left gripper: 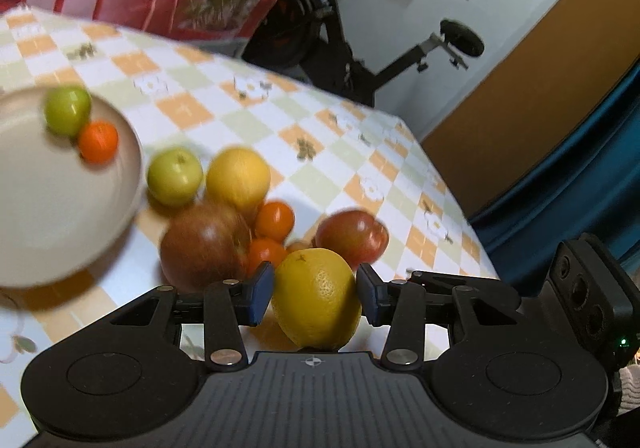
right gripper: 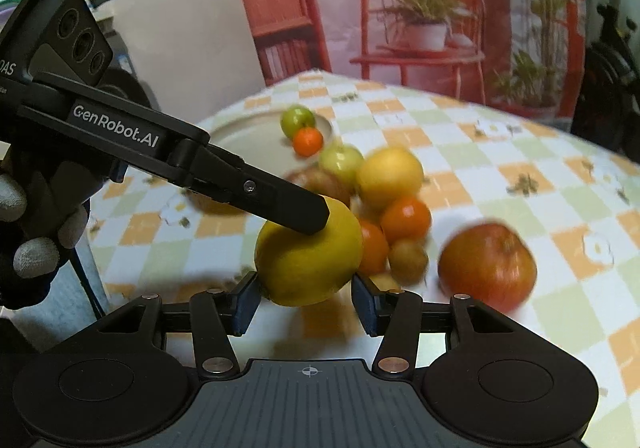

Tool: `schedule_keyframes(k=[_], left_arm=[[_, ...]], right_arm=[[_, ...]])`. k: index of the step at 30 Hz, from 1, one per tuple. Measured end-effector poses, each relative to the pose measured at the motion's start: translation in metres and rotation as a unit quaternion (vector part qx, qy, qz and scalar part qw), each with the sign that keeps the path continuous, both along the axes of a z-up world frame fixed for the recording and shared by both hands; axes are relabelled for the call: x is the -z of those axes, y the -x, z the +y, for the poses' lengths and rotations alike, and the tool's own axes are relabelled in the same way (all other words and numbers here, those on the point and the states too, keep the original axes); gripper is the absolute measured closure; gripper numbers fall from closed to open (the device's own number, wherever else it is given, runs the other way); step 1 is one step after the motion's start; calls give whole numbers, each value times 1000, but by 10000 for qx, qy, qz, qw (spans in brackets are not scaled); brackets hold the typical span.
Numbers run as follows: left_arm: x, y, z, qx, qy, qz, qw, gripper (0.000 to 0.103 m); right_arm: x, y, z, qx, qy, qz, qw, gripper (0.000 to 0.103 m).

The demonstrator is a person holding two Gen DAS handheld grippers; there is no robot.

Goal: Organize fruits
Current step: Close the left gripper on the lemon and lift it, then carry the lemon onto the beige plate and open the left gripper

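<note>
- Two grippers at one fruit: left gripper (left gripper: 316, 294) with a blue pad on either side of the yellow orange (left gripper: 316, 298), both pads against its skin, fruit held between them; in the right wrist view, seen from the side as a black arm (right gripper: 256, 191) reaching in from the left, tip on top of that orange (right gripper: 308, 256).
- Right gripper (right gripper: 306, 300) spread about as wide as the same orange, pads just beside its lower flanks; cannot tell whether touching or just clear.
- Orange at the near edge of the fruit pile, nearest both cameras, above the checked tablecloth (left gripper: 340, 151).
- Directly behind the orange: two small tangerines (left gripper: 274, 220), a small brownish fruit (right gripper: 408, 260), a large dark red apple (left gripper: 204, 244) to the left.
- Further behind: a second yellow citrus (left gripper: 238, 177) and a pale green apple (left gripper: 175, 176) side by side.
- Right of the orange, apart from the pile: a red apple (right gripper: 488, 266) alone on the cloth.
- Far left of the orange: beige plate (left gripper: 48, 215) holding a green apple (left gripper: 67, 109) and a small tangerine (left gripper: 98, 141), touching each other near its far rim.
- Beyond the table, behind the orange: exercise bike (left gripper: 360, 39) and a printed red backdrop (right gripper: 420, 7).
- Gloved hand (right gripper: 28, 232) gripping the left gripper's handle, left of the orange.
</note>
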State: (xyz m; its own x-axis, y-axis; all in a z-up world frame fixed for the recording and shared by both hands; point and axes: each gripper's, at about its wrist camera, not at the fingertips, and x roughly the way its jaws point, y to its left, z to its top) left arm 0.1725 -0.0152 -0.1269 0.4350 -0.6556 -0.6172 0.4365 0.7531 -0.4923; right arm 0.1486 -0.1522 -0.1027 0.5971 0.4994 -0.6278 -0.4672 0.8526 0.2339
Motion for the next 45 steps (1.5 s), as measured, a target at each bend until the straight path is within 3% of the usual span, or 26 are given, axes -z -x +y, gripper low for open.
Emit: schedule_keyframes(k=[8, 16, 24, 31, 45], left_arm=[[-36, -8, 49, -470, 95, -428, 9979, 56], [-47, -29, 104, -1045, 24, -547, 9930, 56], [-37, -71, 142, -1401, 1, -399, 9893, 56], [-12, -114, 165, -1574, 210, -30, 9873, 56], [17, -143, 177, -1639, 92, 135, 9863, 56]], right_arm=[[-41, -39, 42, -542, 138, -429, 9975, 57], [-54, -93, 110, -1132, 253, -461, 9922, 57], [-44, -150, 165, -1412, 405, -210, 9889, 57], [-26, -196, 193, -1378, 673, 186, 9880, 57], [5, -230, 222, -1229, 1121, 414, 9852, 57]])
